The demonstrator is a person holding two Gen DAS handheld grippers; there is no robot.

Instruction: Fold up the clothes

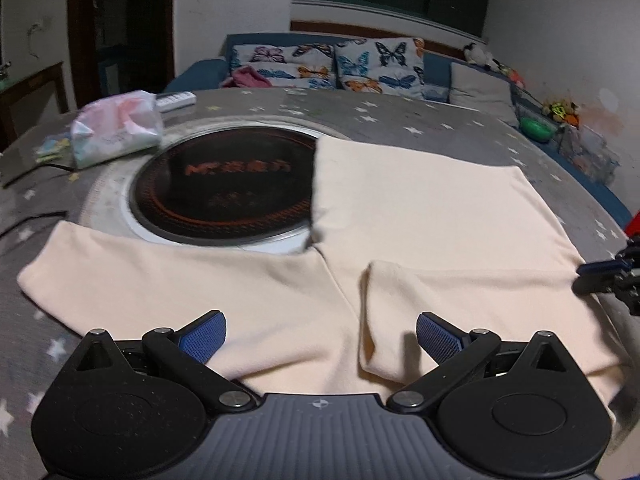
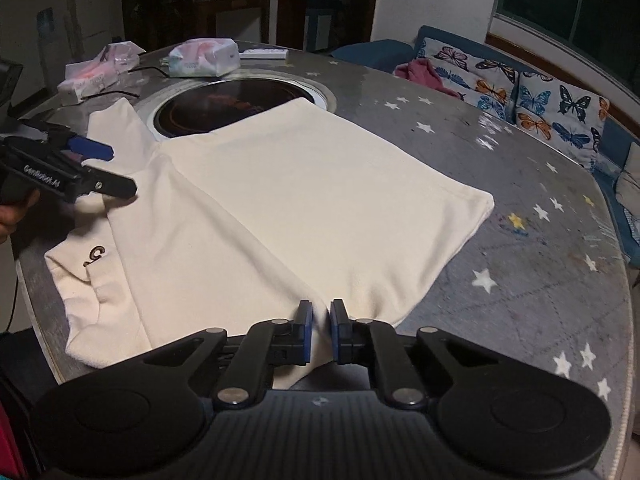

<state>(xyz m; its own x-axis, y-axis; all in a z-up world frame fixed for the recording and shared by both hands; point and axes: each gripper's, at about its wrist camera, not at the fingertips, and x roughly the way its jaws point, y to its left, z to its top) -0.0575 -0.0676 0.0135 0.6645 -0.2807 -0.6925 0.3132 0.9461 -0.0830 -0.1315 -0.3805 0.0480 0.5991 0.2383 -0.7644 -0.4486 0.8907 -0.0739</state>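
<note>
A cream shirt [image 1: 420, 216] lies spread flat on the round table, its body partly folded over and one sleeve [image 1: 120, 264] stretching left. A dark embroidered mark [image 2: 96, 256] shows near its near left edge. My left gripper [image 1: 320, 336] hovers open just above the shirt's near part, with nothing between its blue pads [image 1: 204, 338]. My right gripper [image 2: 321, 328] is shut on the cream shirt [image 2: 320, 200], pinching a fold of its near hem. From the right wrist the left gripper [image 2: 108, 168] shows at the far left, held by a hand. The right gripper [image 1: 588, 278] shows at the left view's right edge.
The table [image 2: 520, 280] wears a grey star-print cover, with a round black hob [image 1: 224, 192] set in its middle, partly under the shirt. Tissue packs [image 2: 204, 56] and a white remote [image 2: 264, 54] lie at the far side. A blue sofa with butterfly cushions [image 1: 380, 64] stands beyond.
</note>
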